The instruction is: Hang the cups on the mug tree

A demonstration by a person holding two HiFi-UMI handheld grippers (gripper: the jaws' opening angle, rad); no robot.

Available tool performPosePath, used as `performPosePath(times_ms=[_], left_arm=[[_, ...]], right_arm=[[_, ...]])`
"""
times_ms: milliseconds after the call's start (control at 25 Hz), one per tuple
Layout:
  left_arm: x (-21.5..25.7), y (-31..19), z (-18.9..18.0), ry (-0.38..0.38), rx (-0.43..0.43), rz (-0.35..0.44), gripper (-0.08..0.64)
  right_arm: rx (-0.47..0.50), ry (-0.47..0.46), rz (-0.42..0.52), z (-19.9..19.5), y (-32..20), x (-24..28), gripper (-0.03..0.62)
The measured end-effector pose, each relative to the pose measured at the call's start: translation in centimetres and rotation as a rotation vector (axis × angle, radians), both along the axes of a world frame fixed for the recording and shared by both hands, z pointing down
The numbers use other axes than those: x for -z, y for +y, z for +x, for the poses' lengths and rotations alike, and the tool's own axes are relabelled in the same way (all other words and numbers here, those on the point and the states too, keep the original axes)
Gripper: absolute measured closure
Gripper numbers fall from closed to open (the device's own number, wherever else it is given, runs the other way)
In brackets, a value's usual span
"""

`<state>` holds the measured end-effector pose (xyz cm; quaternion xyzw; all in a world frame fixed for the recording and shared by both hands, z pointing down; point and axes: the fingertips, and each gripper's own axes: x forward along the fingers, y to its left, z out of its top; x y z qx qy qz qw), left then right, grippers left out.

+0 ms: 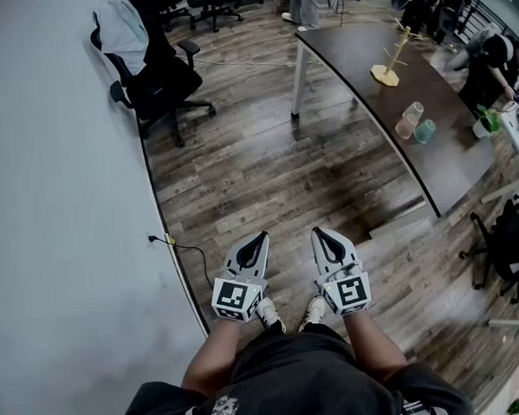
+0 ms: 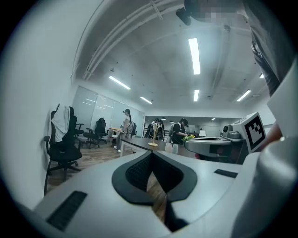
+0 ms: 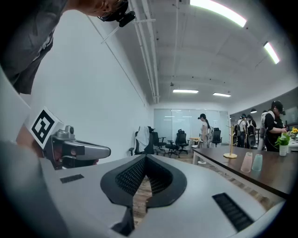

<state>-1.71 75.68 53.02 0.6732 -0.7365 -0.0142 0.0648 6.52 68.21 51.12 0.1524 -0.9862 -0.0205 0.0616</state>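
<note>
While well short of the table (image 1: 347, 54): left gripper (image 1: 260, 237), right gripper (image 1: 318, 233), jaws together, nothing held.
2 cups (image 1: 408, 121) far ahead-right, mug tree (image 1: 390, 58) beyond; approach first, then open.

Dark table (image 1: 347, 54): mug tree (image 1: 386, 74) at its far end; pink cup (image 1: 408, 122) and teal cup (image 1: 425, 131) side by side mid-table. Left gripper (image 1: 260, 239) and right gripper (image 1: 318, 233) well short of the table, jaws together.

Table (image 1: 347, 54) at right. On it: mug tree (image 1: 385, 74) toward the far end, two cups (image 1: 409, 122) nearer, just beside each other. Chair (image 1: 158, 86) left of the table, across the floor (image 1: 266, 167), against the wall (image 1: 60, 213).
</note>
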Motion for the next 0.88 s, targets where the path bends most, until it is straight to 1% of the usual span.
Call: performPosePath(times_ms=[200,360,520,720,880], left_arm=[[0.5,0.2,0.1,-0.017,0.001,0.013,0.554],[1.2,0.7,0.1,-0.017,0.013,0.027,0.554],[1.2,0.8,0.0,-0.018,-0.006,0.028,0.554],[1.1,-1.6,1.0,-0.025,-0.058,0.027,0.554],[0.9,-5.4,1.3,-0.032,-0.080,0.006,0.554]], right_arm=[[0.005,-0.019,0.008,-0.3,0.8,0.5,0.569],[0.019,-0.020,-0.003,-0.3,1.5,0.5,0.569],[0.008,-0.054,-0.029,-0.2,1.7,1.0,0.568],[-0.059,-0.068,-0.050,1.3,-0.9,0.6,0.568],[-0.074,-0.079,-0.094,1.9,-4.7,0.1,0.568]])
